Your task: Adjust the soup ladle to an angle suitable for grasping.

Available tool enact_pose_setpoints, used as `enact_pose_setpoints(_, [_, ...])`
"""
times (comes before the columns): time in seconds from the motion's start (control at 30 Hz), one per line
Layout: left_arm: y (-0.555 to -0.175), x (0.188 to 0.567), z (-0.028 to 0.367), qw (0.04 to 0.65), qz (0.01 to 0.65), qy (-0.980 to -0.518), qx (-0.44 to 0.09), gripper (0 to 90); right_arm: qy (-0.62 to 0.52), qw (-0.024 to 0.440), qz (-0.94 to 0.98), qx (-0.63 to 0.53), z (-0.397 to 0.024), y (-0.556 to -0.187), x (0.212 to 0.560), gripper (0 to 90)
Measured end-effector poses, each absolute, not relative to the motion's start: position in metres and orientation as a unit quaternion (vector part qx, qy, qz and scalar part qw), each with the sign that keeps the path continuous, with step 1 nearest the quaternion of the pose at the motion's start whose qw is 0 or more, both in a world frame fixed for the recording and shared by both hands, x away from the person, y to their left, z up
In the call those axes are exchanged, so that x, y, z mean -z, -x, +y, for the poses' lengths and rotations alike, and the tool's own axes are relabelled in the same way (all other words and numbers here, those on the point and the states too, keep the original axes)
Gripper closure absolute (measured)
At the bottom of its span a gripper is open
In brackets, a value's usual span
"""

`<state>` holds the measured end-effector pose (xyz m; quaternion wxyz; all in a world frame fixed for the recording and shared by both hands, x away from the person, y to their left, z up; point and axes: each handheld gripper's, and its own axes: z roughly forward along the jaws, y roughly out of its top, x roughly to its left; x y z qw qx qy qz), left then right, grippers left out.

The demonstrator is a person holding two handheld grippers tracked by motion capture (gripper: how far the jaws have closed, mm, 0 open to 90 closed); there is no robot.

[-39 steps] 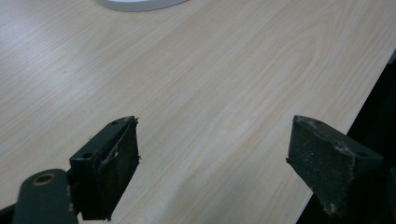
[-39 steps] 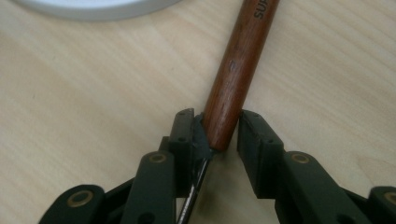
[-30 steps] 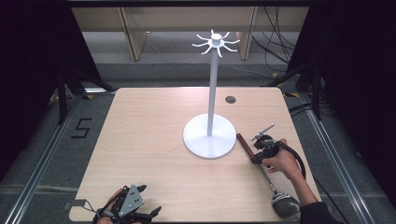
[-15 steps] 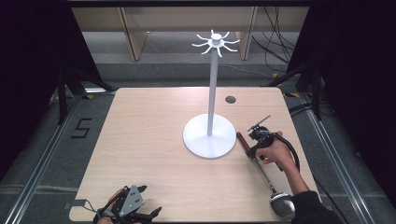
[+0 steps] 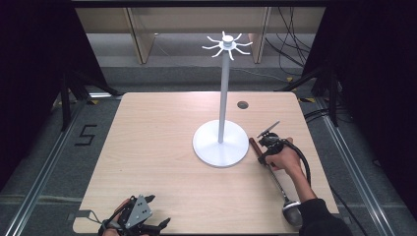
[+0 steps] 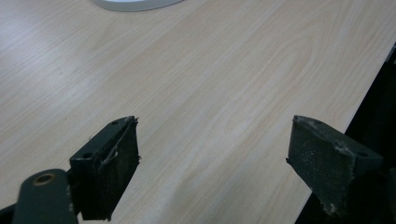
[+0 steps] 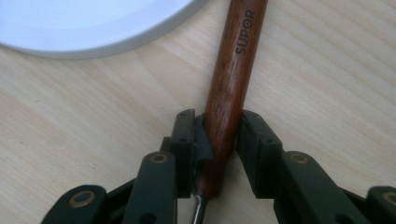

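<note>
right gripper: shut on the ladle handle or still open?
Shut on it. In the right gripper view both jaws of the right gripper press the sides of the wooden ladle handle, no gap visible.

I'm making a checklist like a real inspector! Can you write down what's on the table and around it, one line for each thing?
Surface: light wooden table, with a small dark round hole near the far edge.
Job's things: white stand with a round base, a tall pole and hooks on top; a ladle with a wooden handle marked SUPOR, lying beside the base.
Clutter: nothing seen.
Grippers: right gripper shut on the ladle's handle; left gripper open over bare table at the near edge.
Cables: a black one trails from the right gripper; more lie on the floor at the far right.
Surroundings: grey floor marked 5, dark curtains, wooden furniture behind.
</note>
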<state>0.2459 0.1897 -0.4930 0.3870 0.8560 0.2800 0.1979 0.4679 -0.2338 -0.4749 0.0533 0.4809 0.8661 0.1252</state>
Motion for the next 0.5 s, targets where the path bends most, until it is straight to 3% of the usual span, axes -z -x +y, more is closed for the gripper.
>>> enact_pose_setpoints(0.2, [-0.246, 0.493, 0.189, 0.389, 0.283, -0.854, -0.2, 15.7, -0.473, 0.072, 0.858, -0.185, -0.239, -0.464, 0.455, 74.1])
enact_pose_setpoints(0.5, [-0.246, 0.493, 0.189, 0.386, 0.282, -0.853, -0.207, 15.7, -0.454, 0.107, 0.849, -0.248, -0.252, -0.446, 0.419, 74.2])
